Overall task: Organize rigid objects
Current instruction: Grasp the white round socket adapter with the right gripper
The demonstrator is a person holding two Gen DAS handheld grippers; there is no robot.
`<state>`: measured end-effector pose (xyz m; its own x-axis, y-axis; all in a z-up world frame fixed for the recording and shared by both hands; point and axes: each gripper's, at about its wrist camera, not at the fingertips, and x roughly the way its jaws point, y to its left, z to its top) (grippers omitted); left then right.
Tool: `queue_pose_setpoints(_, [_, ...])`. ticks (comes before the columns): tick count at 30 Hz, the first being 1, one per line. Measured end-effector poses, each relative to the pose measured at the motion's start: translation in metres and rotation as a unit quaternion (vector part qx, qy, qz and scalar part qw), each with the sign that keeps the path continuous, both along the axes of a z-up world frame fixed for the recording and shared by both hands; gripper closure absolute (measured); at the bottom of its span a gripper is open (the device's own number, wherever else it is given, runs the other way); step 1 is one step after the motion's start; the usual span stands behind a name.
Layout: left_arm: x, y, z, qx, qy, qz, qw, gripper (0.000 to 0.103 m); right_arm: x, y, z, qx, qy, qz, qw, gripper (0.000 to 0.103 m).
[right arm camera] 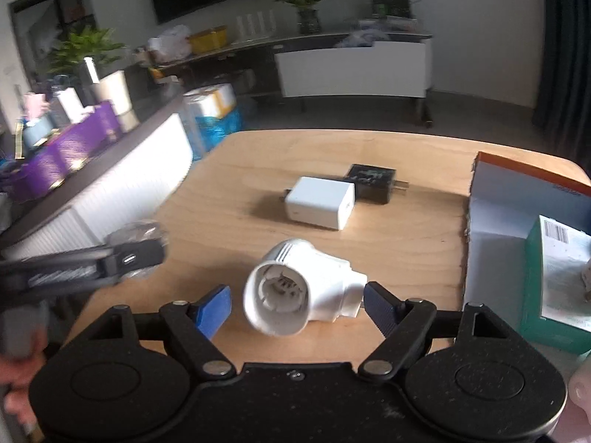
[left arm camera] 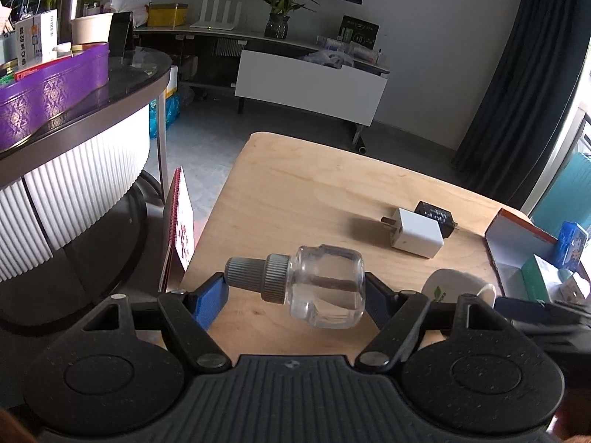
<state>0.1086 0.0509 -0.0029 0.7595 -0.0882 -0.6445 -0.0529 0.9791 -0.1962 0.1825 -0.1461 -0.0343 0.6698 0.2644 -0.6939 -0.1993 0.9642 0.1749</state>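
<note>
My left gripper is shut end to end on a clear glass bottle with a grey ribbed cap, held sideways above the wooden table. The cap tip meets the left pad and the base meets the right pad. In the right wrist view, a white socket adapter lies on the table between the jaws of my right gripper. Those jaws stand open, with a gap at the left pad. The left gripper shows blurred at the left. A white charger and a black charger lie side by side mid-table.
An open box with an orange rim stands at the table's right and holds a teal carton. A red-edged calendar leans at the table's left edge. A counter with a purple tin stands to the left.
</note>
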Motion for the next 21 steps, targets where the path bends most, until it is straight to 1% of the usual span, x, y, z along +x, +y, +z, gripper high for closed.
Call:
queue_pose_setpoints(2, [-0.002,0.001,-0.001,-0.004,0.0,0.0,1.0,0.025,0.009,0.004,-0.008,-0.009,0.012,-0.006,1.0,0.003])
queue_pose_setpoints(4, [-0.005,0.0,-0.003,-0.005,-0.001,-0.001,1.0,0.025,0.014,0.009,-0.016,-0.029,0.019,-0.005,0.999,0.003])
queue_pose_setpoints(5, [-0.006,0.001,-0.003,-0.006,-0.002,-0.002,1.0,0.025,0.015,0.012,-0.019,-0.04,0.015,-0.004,0.999,0.003])
queue_pose_setpoints(6, [-0.006,0.001,-0.003,-0.006,-0.003,-0.002,1.0,0.025,0.015,0.013,-0.021,-0.04,0.014,0.0,0.999,0.004])
queue_pose_setpoints(7, [-0.006,0.001,-0.003,-0.005,-0.003,-0.001,1.0,0.025,0.017,0.013,-0.023,-0.04,0.018,0.002,0.999,0.006])
queue_pose_setpoints(8, [-0.006,0.001,-0.003,-0.004,-0.004,-0.001,1.0,0.025,0.016,0.015,-0.023,-0.047,0.013,-0.001,0.999,0.018])
queue_pose_setpoints(9, [-0.006,0.001,-0.003,-0.005,-0.004,-0.002,1.0,0.025,0.015,0.015,-0.022,-0.055,0.01,-0.004,0.998,0.021])
queue_pose_setpoints(10, [-0.008,0.001,-0.003,-0.007,-0.005,-0.002,1.0,0.025,0.014,0.016,-0.021,-0.055,0.011,-0.005,0.998,0.021])
queue_pose_setpoints(12, [-0.009,0.001,-0.002,-0.008,-0.006,-0.003,0.9999,0.025,0.012,0.012,-0.02,-0.039,0.014,-0.009,0.999,0.021])
queue_pose_setpoints(14, [-0.011,0.0,-0.001,-0.009,-0.01,-0.005,0.9999,0.025,0.007,0.01,-0.016,-0.042,0.005,-0.018,0.999,0.021])
queue_pose_setpoints(21, [-0.023,-0.007,0.01,-0.004,-0.027,-0.007,0.9996,0.025,-0.021,0.006,0.014,-0.034,-0.031,-0.011,0.999,0.021])
